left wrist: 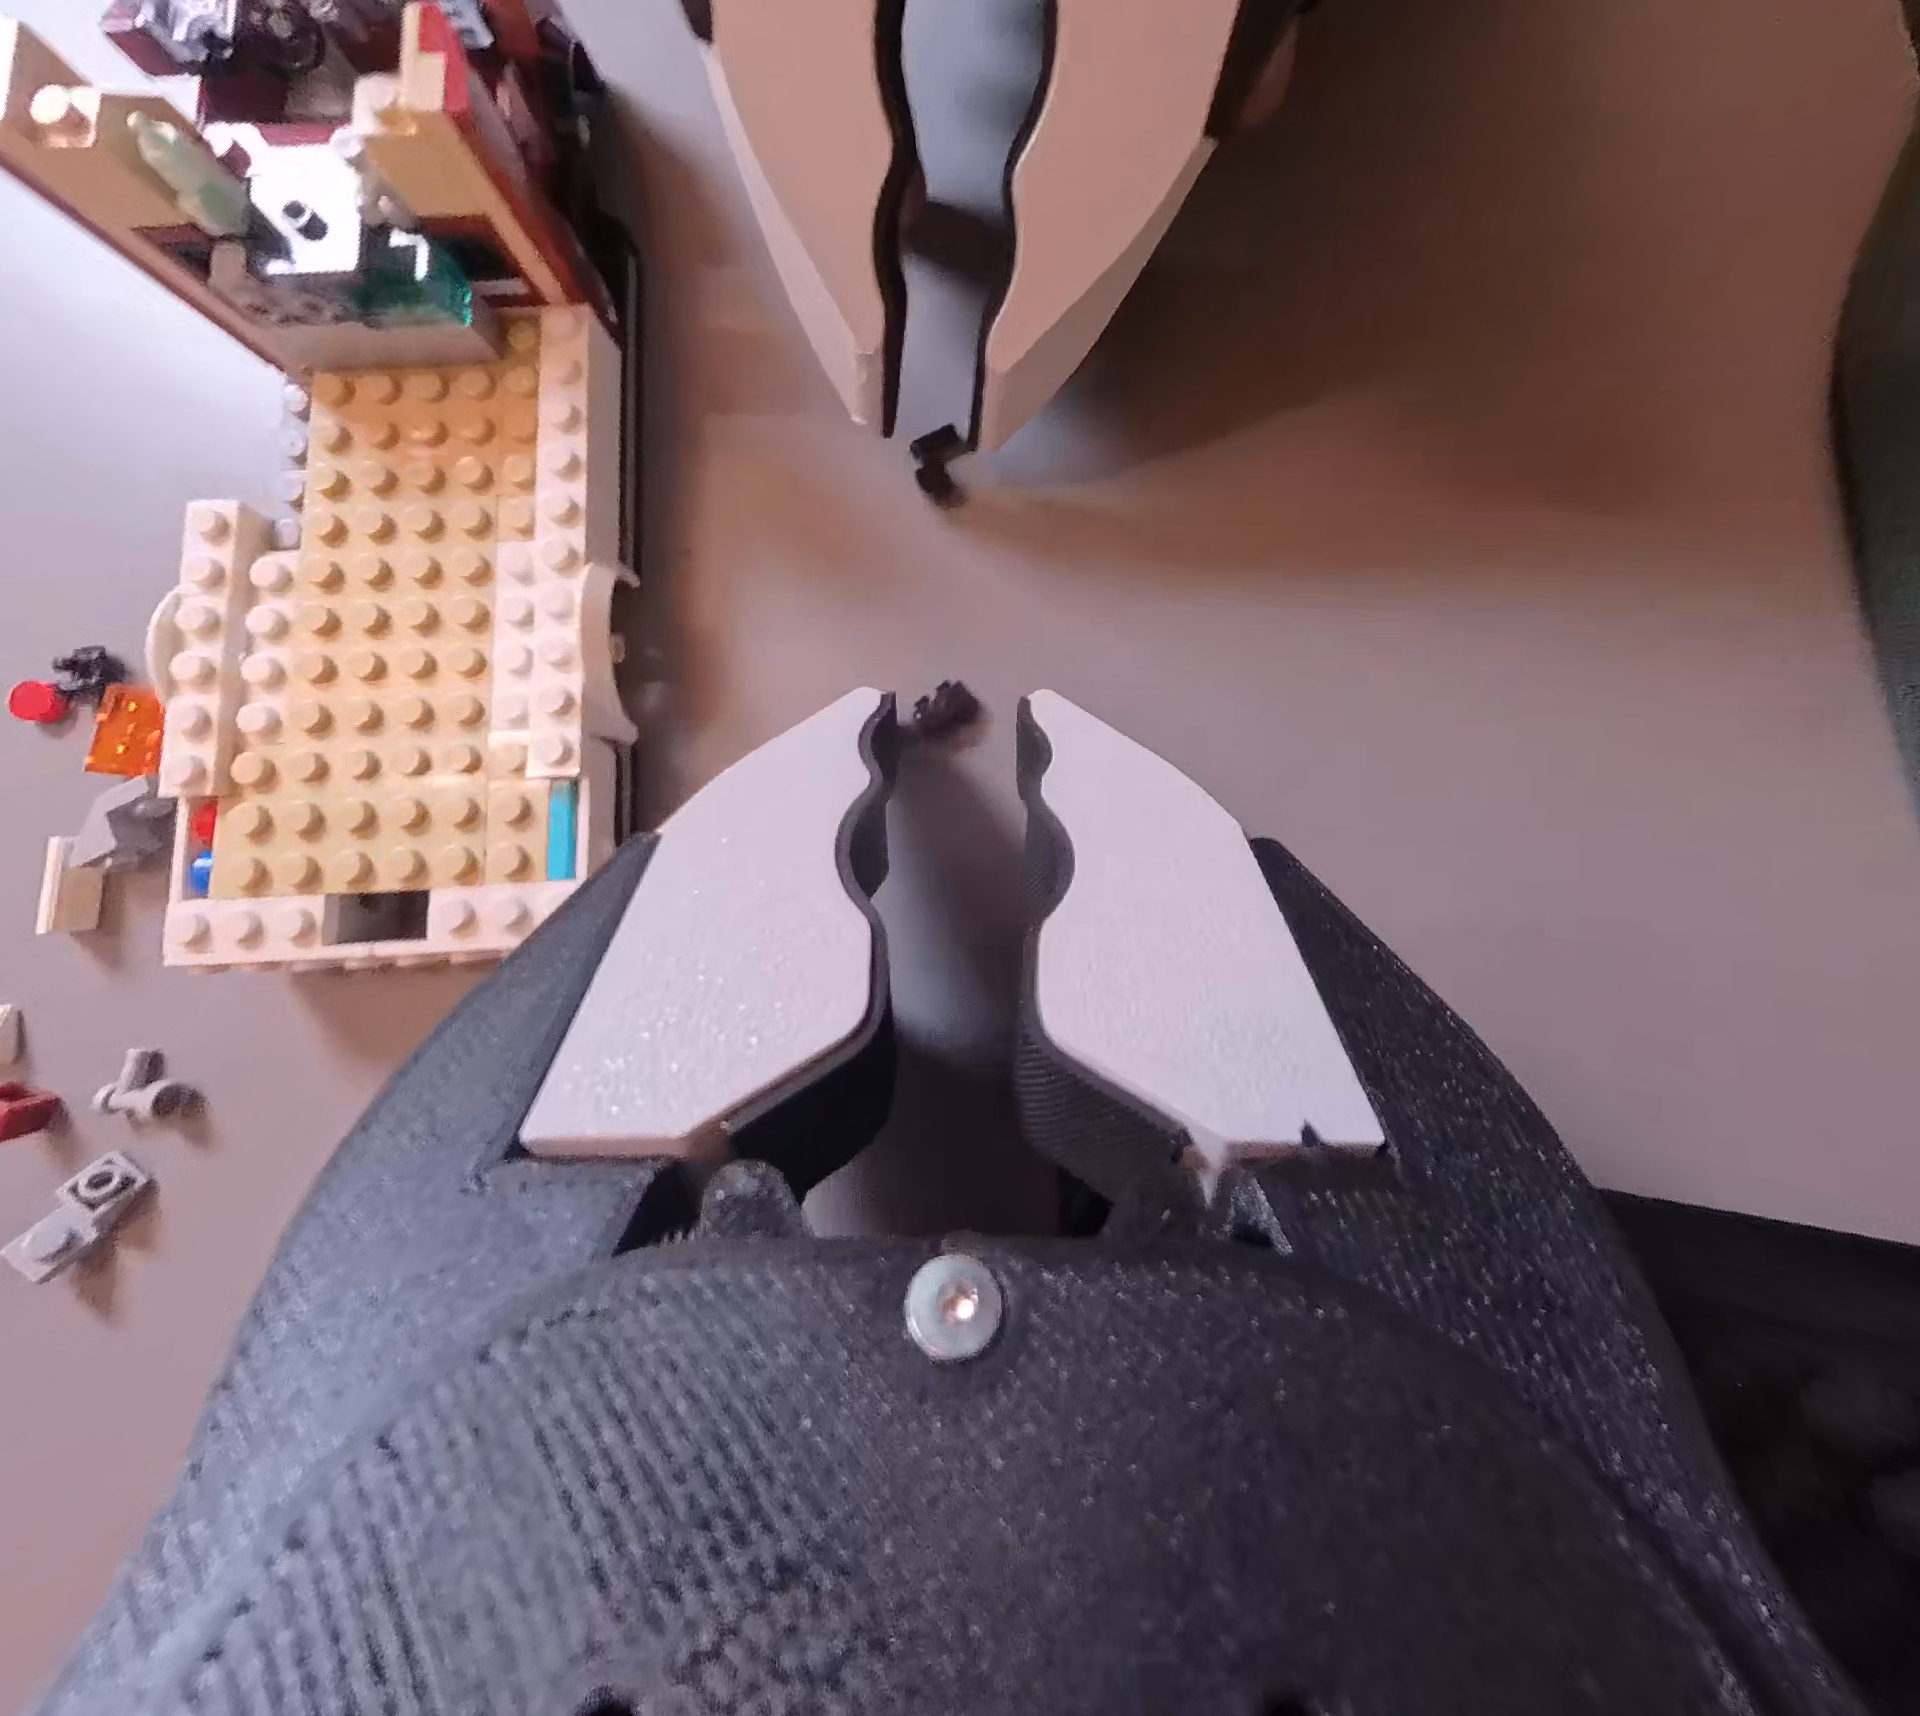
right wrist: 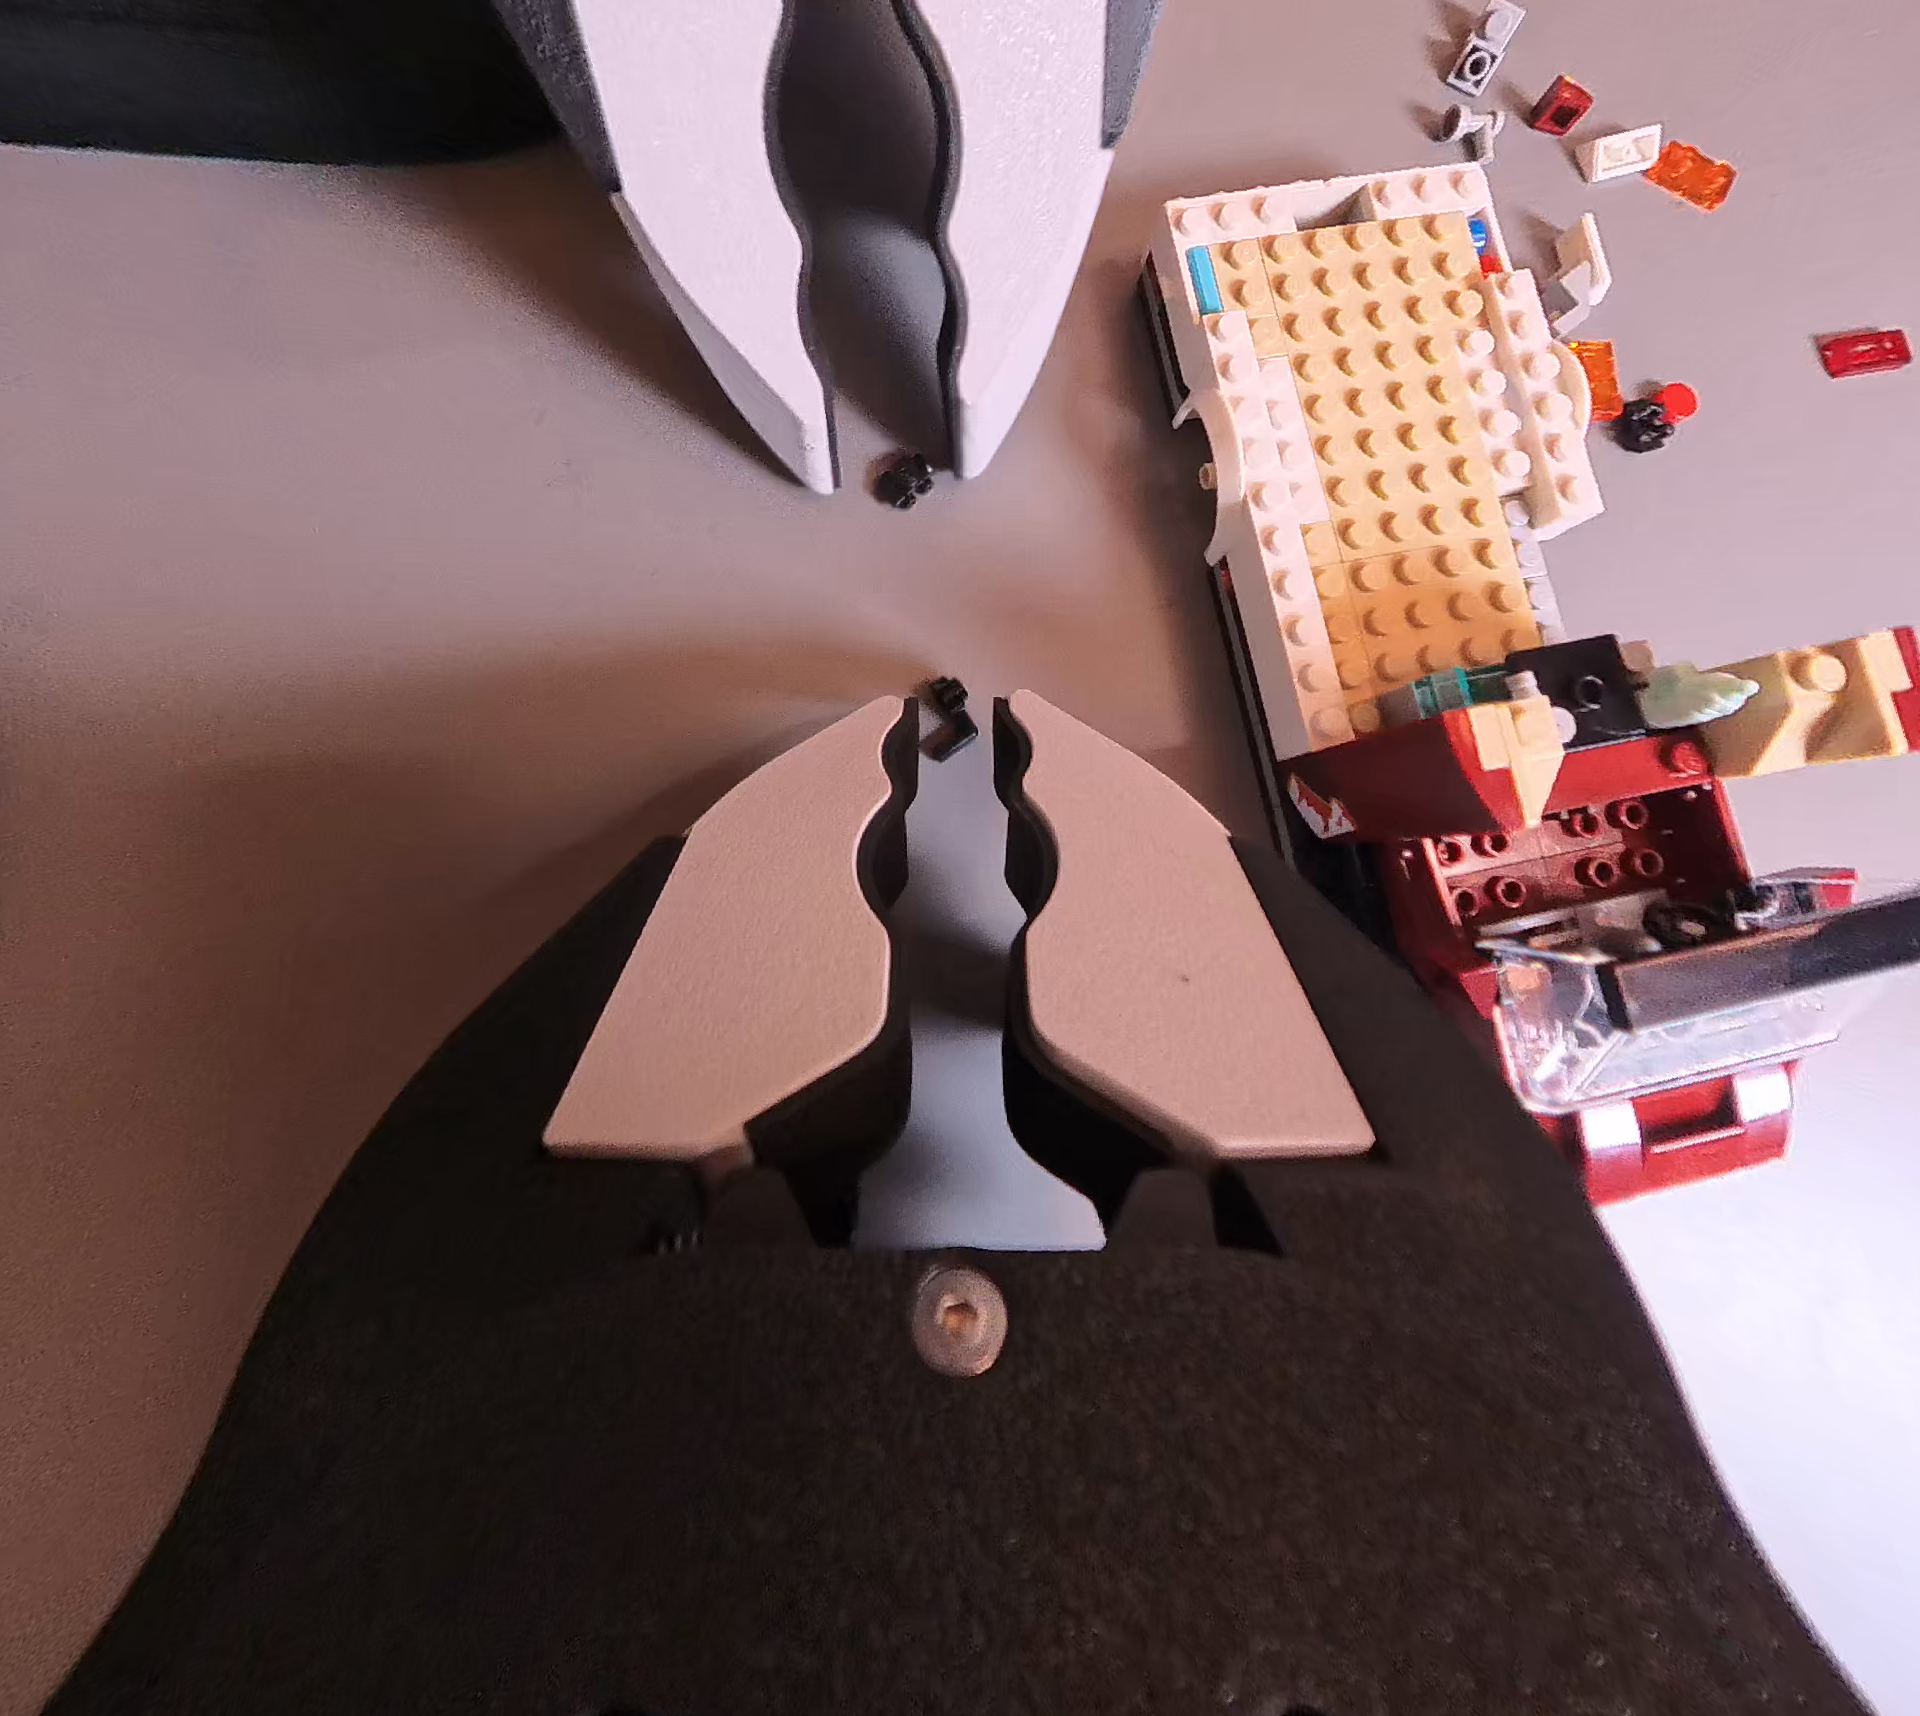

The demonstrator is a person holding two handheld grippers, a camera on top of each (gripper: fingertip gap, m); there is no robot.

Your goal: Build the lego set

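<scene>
Both grippers, left (left wrist: 951, 710) and right (right wrist: 951, 710), are facing tip to tip, each pinching a tiny black piece (left wrist: 943, 708) to mate them.

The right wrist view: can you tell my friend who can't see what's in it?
Two grippers, right gripper and left gripper, face tip to tip over a grey table, a tiny black Lego piece at each tip. Right of them sits a half-built tan, white and dark-red Lego model with loose pieces.
</scene>
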